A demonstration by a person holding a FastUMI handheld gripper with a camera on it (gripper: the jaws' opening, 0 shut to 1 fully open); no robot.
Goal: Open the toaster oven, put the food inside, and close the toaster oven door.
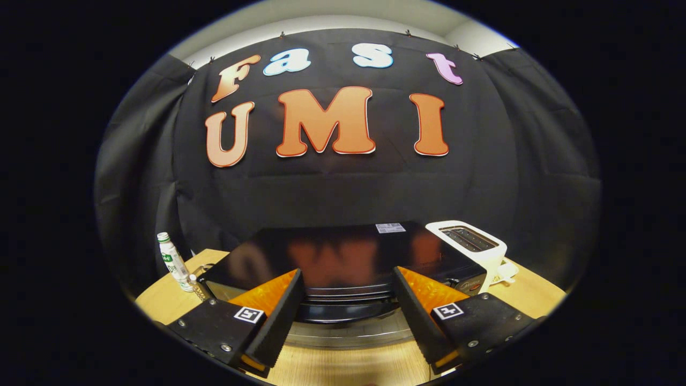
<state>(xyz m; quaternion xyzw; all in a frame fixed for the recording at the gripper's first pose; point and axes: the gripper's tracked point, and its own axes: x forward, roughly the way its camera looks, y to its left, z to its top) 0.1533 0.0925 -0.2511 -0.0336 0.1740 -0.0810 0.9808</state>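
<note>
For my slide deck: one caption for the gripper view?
Open gripper hovers above black toaster oven on wooden table, beside white toaster.

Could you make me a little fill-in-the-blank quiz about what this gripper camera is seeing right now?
1. The gripper has its two fingers spread ____, with nothing between them.
2. Just ahead of the fingers sits the black toaster oven, resting on a ____ table.
3. The white toaster stands beside the oven, on the side ____ the bottle.
4. The bottle stands upright and has a ____ cap.

Missing words: open; wooden; opposite; green
</note>
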